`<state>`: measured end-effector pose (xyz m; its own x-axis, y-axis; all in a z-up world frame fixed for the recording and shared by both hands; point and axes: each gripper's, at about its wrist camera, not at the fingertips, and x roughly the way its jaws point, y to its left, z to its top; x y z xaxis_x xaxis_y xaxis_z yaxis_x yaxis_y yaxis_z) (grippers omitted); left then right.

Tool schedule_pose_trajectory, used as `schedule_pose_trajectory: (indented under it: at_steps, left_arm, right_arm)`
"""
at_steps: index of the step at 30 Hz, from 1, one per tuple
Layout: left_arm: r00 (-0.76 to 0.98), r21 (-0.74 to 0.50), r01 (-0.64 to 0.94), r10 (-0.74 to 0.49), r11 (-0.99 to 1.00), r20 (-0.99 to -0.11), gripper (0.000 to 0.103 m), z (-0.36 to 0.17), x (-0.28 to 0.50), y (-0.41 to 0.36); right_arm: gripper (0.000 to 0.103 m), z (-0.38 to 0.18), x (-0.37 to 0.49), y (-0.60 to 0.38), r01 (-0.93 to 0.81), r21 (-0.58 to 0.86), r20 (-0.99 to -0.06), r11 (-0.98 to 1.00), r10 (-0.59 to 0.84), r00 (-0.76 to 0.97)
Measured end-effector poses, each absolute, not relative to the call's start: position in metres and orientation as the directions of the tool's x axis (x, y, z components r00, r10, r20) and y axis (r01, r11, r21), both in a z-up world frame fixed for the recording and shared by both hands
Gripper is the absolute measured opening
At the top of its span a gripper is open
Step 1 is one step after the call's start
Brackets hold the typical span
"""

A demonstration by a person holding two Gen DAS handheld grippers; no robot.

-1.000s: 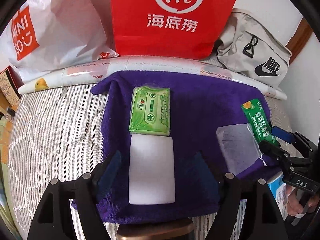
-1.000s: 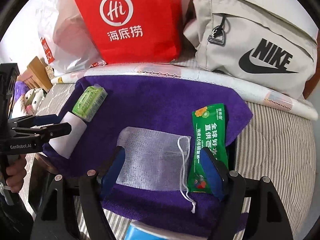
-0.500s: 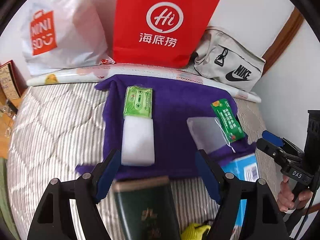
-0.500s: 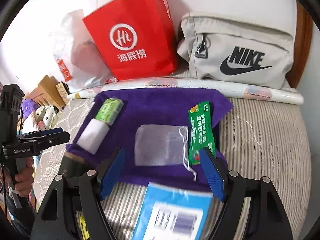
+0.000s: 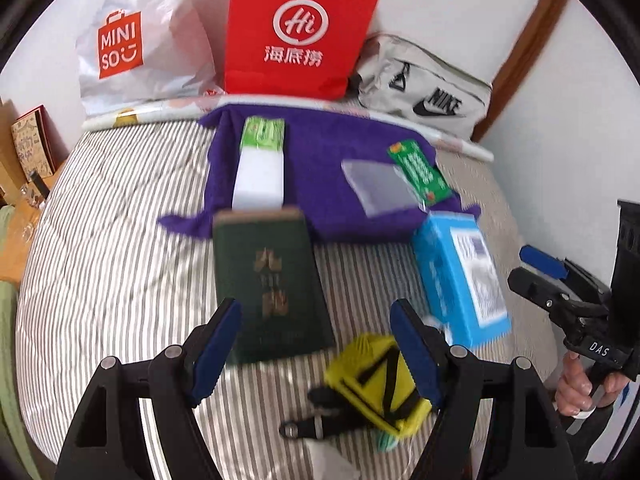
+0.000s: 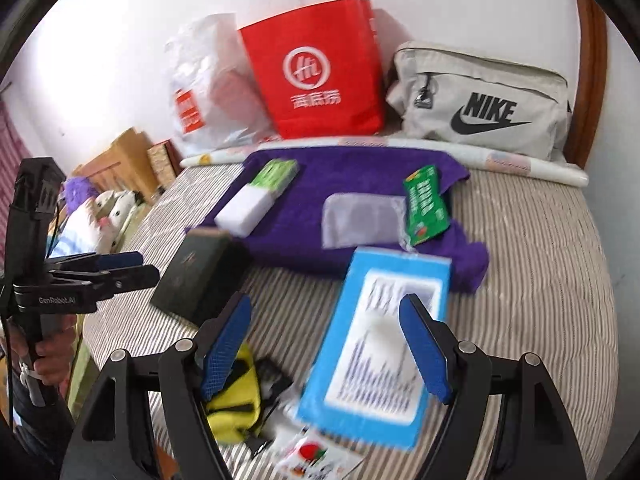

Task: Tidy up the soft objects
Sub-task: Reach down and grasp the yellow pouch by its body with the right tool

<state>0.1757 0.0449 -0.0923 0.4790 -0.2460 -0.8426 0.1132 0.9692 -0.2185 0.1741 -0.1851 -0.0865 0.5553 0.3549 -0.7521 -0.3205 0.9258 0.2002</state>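
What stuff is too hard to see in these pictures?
- Blue box label, right wrist view: motion blur makes its print unreadable.
- Gold title on green book, left wrist view: blurred.
- Yellow pouch, both views: partly behind gripper fingers.
- Small packet, right wrist view: blurred, near the bottom edge.

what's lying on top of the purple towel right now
On the purple towel lie four things: a green tissue pack touching a white block, plus a sheer mesh pouch beside a green sachet. What lies under the towel is covered.
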Motion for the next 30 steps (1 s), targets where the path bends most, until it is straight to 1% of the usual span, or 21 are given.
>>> schedule_pose_trajectory:
  at_steps: [3, 7, 9, 14, 17, 21, 25, 28, 30]
  left_arm:
    - [0.473, -0.216, 0.109, -0.242, 0.97, -0.847, 0.075, -0.101, 0.157, 0.044]
    - [0.443, -0.263, 0.117, -0.288, 0.958, -0.849, 0.075, -0.114, 0.138, 0.043]
    - [0.451, -0.258, 0.106, -0.277, 0.96, -0.849, 0.075, -0.119, 0.13, 0.044]
    - [0.442, -0.221, 0.049, -0.219, 0.974, -0.87, 0.075, -0.141, 0.119, 0.055]
    - [0.432, -0.246, 0.012, -0.226, 0.969, -0.873, 0.075, -0.151, 0.114, 0.069]
    - [0.433, -0.274, -0.007, -0.245, 0.962, -0.868, 0.075, -0.158, 0.108, 0.084]
    - [0.43, -0.294, -0.02, -0.257, 0.956, -0.865, 0.075, -0.164, 0.107, 0.095]
    - [0.431, -0.304, -0.03, -0.262, 0.952, -0.864, 0.075, -0.168, 0.107, 0.103]
    - [0.437, -0.308, -0.041, -0.26, 0.951, -0.861, 0.075, -0.169, 0.106, 0.108]
  right_arm:
    - [0.076, -0.093, 0.151, -0.179, -0.345, 0.197, -0.75, 0.918, 0.367, 0.551]
    - [0.076, -0.103, 0.126, -0.176, -0.365, 0.223, -0.743, 0.904, 0.4, 0.537]
    - [0.076, -0.109, 0.116, -0.171, -0.391, 0.235, -0.747, 0.89, 0.423, 0.513]
    - [0.076, -0.124, 0.097, -0.151, -0.443, 0.192, -0.767, 0.876, 0.415, 0.489]
    - [0.076, -0.132, 0.095, -0.135, -0.487, 0.194, -0.771, 0.852, 0.439, 0.461]
    - [0.076, -0.142, 0.101, -0.111, -0.511, 0.114, -0.804, 0.852, 0.381, 0.456]
    - [0.076, -0.156, 0.112, -0.091, -0.542, 0.084, -0.843, 0.836, 0.35, 0.409]
    - [0.076, -0.174, 0.119, -0.079, -0.545, 0.039, -0.882, 0.838, 0.286, 0.376]
    - [0.077, -0.182, 0.122, -0.075, -0.548, 0.037, -0.894, 0.835, 0.273, 0.356]
